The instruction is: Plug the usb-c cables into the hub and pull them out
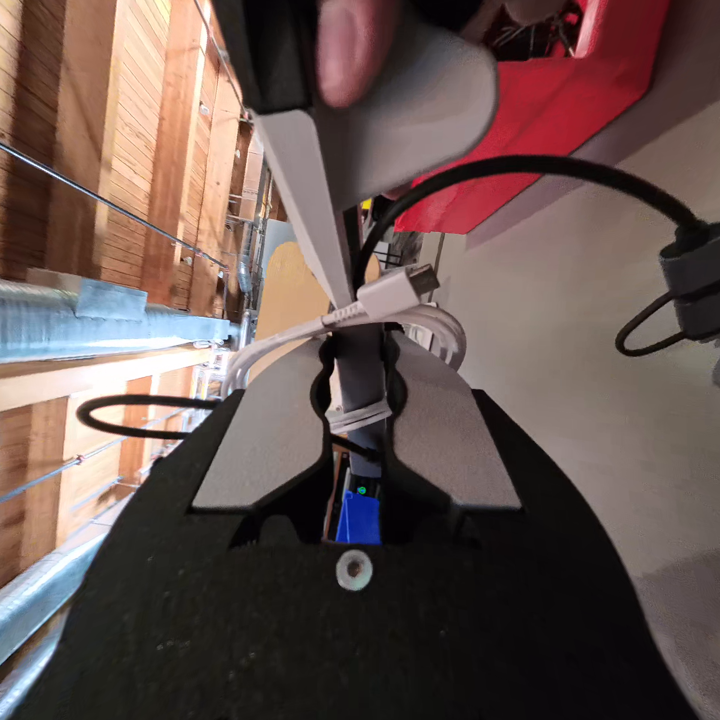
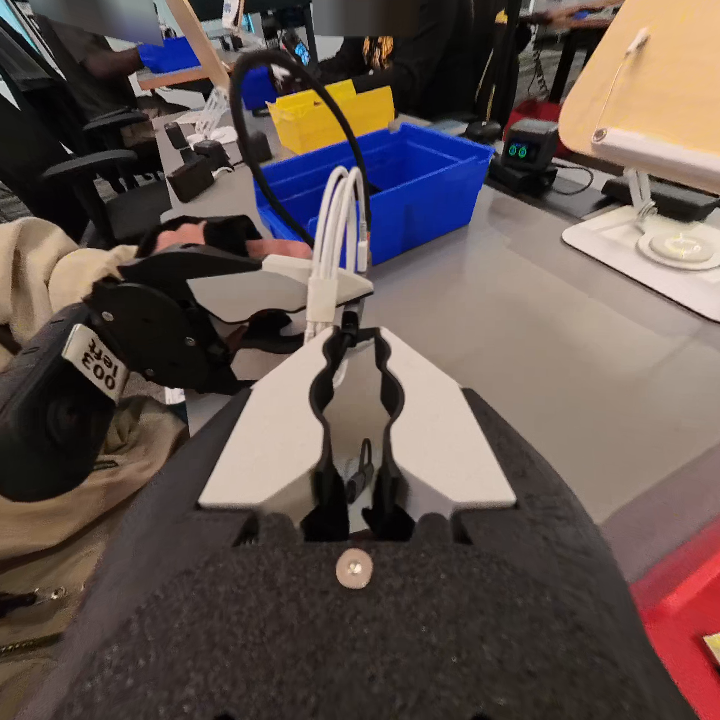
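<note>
The hub, a dark grey bar, is mostly hidden between the left gripper's fingers, which are clamped on it; its ports cannot be seen. A coiled white cable crosses the fingertips, its bare plug pointing toward 2 o'clock, apart from the hub. A black cable arcs overhead. The right gripper stands a little apart at the black cable's plug; whether it grips is unclear. A blue bin sits at 12 o'clock on the grey table.

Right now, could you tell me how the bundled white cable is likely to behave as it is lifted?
The white cable probably flops: its loops arch loosely above the left gripper. It looks light. The plug end sticks out free, so it may swing.
</note>
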`<state>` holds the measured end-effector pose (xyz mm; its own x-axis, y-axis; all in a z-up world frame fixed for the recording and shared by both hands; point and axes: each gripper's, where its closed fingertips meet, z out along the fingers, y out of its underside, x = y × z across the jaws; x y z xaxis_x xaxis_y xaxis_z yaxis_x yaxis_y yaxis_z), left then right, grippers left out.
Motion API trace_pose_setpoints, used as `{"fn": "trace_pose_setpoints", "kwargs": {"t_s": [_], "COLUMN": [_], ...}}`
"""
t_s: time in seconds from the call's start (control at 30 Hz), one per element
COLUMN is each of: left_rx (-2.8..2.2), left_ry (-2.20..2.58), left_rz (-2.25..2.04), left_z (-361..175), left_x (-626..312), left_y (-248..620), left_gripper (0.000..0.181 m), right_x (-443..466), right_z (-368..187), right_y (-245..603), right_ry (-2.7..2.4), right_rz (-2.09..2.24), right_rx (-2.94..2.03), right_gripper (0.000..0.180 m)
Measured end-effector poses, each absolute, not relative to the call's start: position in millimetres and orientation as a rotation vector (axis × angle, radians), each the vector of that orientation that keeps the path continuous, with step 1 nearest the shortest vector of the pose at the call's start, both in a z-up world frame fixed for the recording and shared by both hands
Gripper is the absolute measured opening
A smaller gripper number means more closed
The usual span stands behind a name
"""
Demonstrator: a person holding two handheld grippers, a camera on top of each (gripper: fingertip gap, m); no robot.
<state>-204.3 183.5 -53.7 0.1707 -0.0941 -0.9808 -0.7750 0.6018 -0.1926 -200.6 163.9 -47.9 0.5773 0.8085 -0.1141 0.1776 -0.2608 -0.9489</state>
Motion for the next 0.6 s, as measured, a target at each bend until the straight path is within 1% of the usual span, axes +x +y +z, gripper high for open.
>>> {"fn": "trace_pose_setpoints", "kwargs": {"t_s": [0.07,0.3,0.33,0.53,0.6], "left_rx": [-0.802,-0.745,-0.728,-0.747,-0.788], "left_ry": [1.332,1.323,1.323,1.318,1.322], "left_rz": [0.588,0.582,0.602,0.583,0.526], "left_z": [-53,-48,-47,-49,-53], "left_x": [-203,-196,-195,-193,-194], "left_y": [182,170,168,172,171], "left_gripper": [0.023,0.022,0.022,0.023,0.022], "right_x": [-199,-211,-215,-211,-205], "right_z": [-49,-52,-57,-57,-59], "right_y": [164,158,157,167,170], "right_ry": [-0.832,-0.891,-0.901,-0.848,-0.844], "right_rz": [0.732,0.672,0.675,0.589,0.576], "right_rx": [-1.768,-1.742,-1.753,-1.725,-1.729], "right_gripper": [0.019,0.013,0.017,0.007,0.007]}}
